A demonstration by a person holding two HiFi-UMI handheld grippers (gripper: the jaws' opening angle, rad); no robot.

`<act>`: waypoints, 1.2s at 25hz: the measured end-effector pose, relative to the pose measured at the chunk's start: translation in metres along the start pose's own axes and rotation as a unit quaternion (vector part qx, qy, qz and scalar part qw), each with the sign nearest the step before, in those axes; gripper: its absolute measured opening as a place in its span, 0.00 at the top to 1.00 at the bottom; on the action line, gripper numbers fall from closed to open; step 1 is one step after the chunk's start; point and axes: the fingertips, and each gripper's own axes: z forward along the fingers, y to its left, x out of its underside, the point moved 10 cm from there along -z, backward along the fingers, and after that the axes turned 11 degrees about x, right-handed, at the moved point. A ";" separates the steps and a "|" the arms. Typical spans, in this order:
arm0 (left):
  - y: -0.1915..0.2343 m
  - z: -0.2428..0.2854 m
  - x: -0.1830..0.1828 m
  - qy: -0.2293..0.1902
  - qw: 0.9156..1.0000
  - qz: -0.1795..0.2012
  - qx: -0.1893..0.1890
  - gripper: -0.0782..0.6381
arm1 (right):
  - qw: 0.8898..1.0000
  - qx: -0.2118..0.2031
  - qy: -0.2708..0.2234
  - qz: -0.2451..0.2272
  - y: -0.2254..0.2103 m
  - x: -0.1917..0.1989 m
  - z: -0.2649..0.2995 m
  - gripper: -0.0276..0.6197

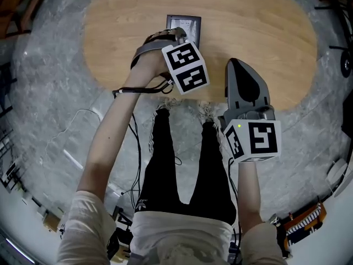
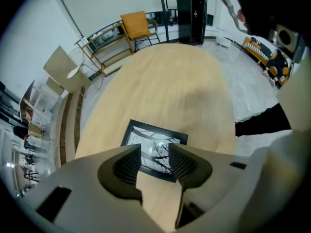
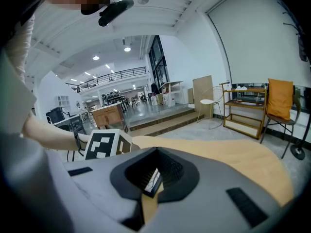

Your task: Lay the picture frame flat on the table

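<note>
The left arm (image 1: 113,137) stretches forward, bare, with a strap around the wrist. The left gripper (image 2: 154,153) tips downward, its jaws apart and pressing on nothing. The right arm (image 1: 249,186) is bent close to the body. The right gripper (image 3: 152,178) points forward, its jaws drawn together and empty.

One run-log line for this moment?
picture frame: flat on table | left claw: open over it | right claw: shut, empty

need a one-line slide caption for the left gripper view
Open left gripper hovering above a black-framed picture lying flat on the oval light wooden table.
</note>
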 end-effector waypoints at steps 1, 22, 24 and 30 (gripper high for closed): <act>0.003 -0.012 -0.004 -0.008 1.000 -0.005 -0.012 0.65 | 1.000 0.001 -0.008 -0.003 0.000 -0.012 -0.003 0.95; -0.046 -0.473 -0.041 -0.532 0.749 -0.300 -0.256 0.88 | 0.951 0.077 -0.290 -0.080 0.032 -0.308 -0.184 0.95; -0.081 -0.499 -0.045 -0.566 0.721 -0.300 -0.265 0.88 | 0.944 0.086 -0.308 -0.081 0.034 -0.314 -0.216 0.95; -0.160 -0.522 -0.054 -0.610 0.682 -0.297 -0.275 0.88 | 0.942 0.089 -0.321 -0.053 0.022 -0.295 -0.282 0.95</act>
